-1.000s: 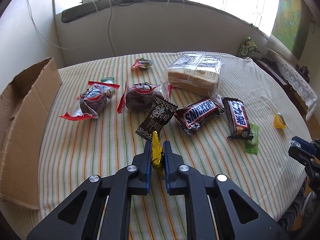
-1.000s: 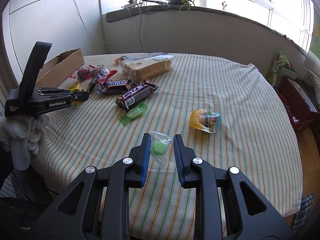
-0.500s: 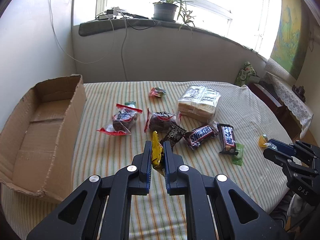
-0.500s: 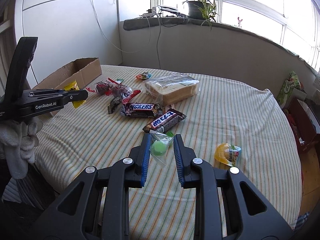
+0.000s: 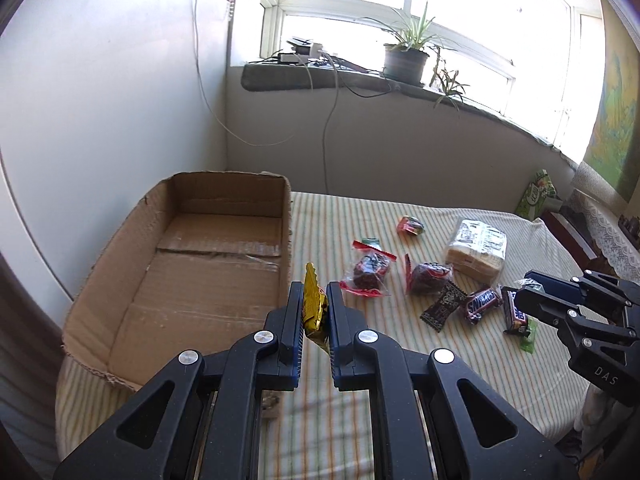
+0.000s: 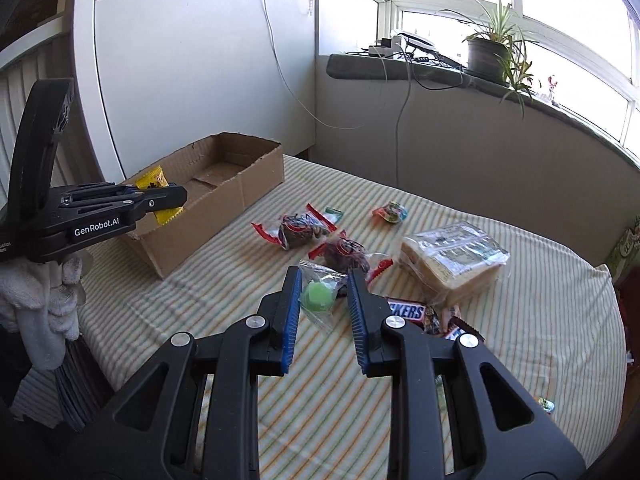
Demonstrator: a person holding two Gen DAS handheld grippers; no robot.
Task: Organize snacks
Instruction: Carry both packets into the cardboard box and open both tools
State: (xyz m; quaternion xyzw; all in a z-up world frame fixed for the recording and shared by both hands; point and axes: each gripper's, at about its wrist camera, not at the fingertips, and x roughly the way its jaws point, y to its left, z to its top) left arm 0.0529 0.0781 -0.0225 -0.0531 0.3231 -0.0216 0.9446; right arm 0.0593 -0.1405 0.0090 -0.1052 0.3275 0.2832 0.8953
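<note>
1. Your left gripper (image 5: 314, 314) pinches a yellow snack packet (image 5: 313, 304) on edge, long axis upright, at the cardboard box (image 5: 192, 264) near rim.
2. Your right gripper (image 6: 324, 300) clamps a clear packet with a green sweet (image 6: 318, 297), right of the box.
3. The box sits on a striped tablecloth (image 5: 460, 380) below a window (image 5: 440, 20).

Two Snickers bars (image 5: 483, 303), two dark cakes (image 5: 369, 272), one bread pack (image 5: 476, 250), one box (image 5: 208, 264).

"GenRobot.AI" on left gripper (image 6: 176, 197), "SNICKERS" bar (image 5: 482, 304)
</note>
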